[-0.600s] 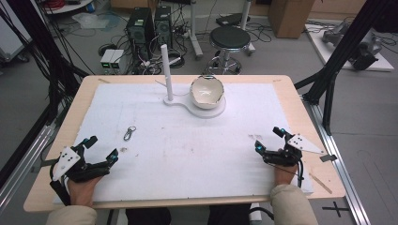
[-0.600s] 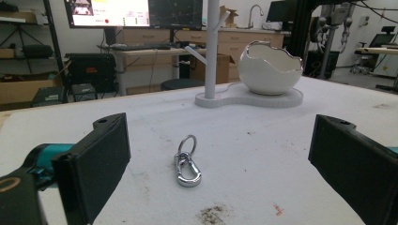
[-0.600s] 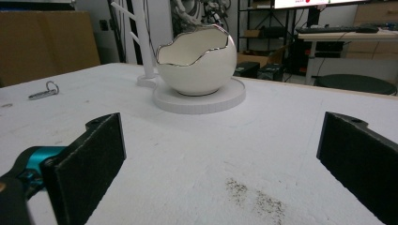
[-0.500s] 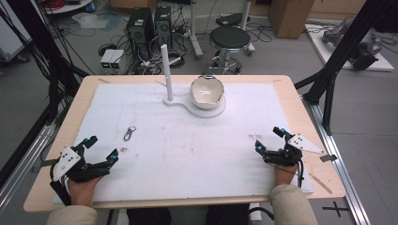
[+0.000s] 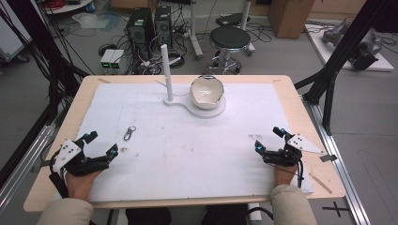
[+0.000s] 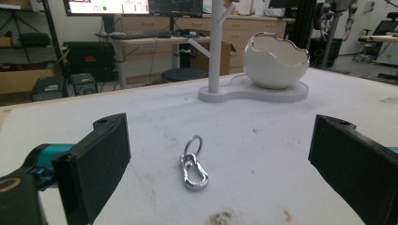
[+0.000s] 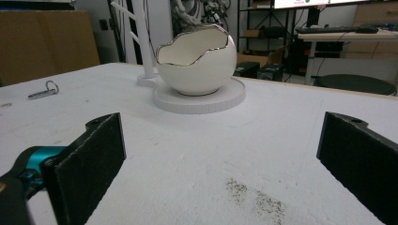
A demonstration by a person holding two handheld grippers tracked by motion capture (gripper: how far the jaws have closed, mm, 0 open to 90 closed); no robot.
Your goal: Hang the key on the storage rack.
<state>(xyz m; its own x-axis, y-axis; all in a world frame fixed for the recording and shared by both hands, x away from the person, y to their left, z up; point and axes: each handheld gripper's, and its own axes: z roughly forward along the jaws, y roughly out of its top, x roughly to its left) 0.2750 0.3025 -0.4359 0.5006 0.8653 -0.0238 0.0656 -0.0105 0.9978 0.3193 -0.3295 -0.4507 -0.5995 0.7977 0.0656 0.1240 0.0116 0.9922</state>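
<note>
Light: bright, even, from overhead.
Shadows: faint, soft beneath the left gripper (image 5: 99,145).
Glare: highlights on the metal clip (image 6: 194,171) ahead of that gripper.
Focus: both gripper views soften nearest the jaws; background rather hazy.

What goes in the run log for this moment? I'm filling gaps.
left gripper: open, empty | right gripper: open, empty | carabiner: on mat, untouched

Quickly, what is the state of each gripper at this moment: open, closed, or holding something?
Left gripper: open, holding nothing; the small silver metal carabiner clip lies on the table ahead of it.
Right gripper: open, holding nothing.
</note>
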